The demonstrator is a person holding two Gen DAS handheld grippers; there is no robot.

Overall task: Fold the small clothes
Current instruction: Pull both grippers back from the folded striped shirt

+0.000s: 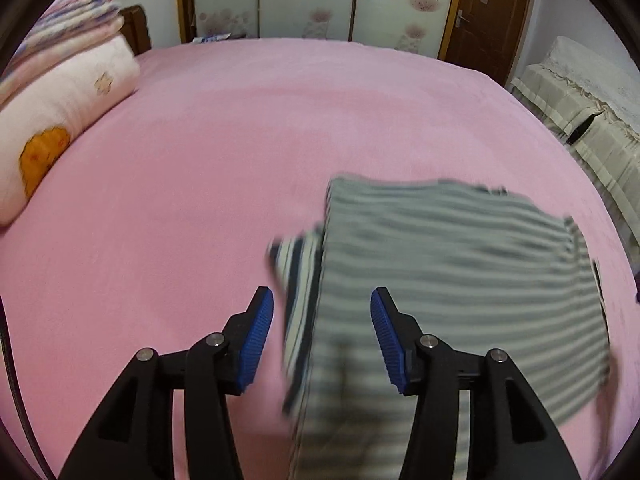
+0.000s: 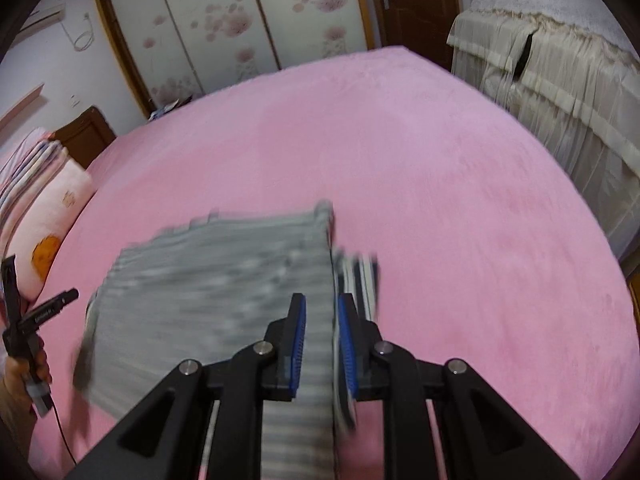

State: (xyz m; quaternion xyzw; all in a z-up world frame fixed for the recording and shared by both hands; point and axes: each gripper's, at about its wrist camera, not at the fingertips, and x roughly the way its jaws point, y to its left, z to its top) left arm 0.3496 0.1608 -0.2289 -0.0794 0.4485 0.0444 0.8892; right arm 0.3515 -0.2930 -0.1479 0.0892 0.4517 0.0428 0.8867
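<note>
On the pink bedspread [image 1: 200, 160], over toward the right in the left wrist view: striped grey-and-white top [image 1: 460, 272], flat and already looking pretty boxy. Seems folded at least once, judging by the straight edge down its left side. Still got a darker striped sleeve [image 1: 296, 280] poking out past that edge though, so not calling it finished. Same story from the right wrist view, just mirrored, with the sleeve off the other side of the top. Too blurry to count layers, honestly.

Left tongs [image 1: 322, 296]: wide open, blue pads well apart, hovering over the straight edge and the sleeve, pinching nothing. Right tongs [image 2: 321, 300]: nearly closed, just a slim gap between the pads, hanging over the opposite edge of the top. Doesn't look like any cloth clamped in there, but hard to swear to it with all the smear.

Rough progress guess: somewhere past the halfway mark. Done, apparently: body squared up into a rectangle. Left, probably: tuck the stray sleeve in, maybe one more fold across to make a smaller packet, then smooth it down. No other clothes waiting anywhere on the bedspread, only a pink pillow [image 1: 60, 120] at the far left.
</note>
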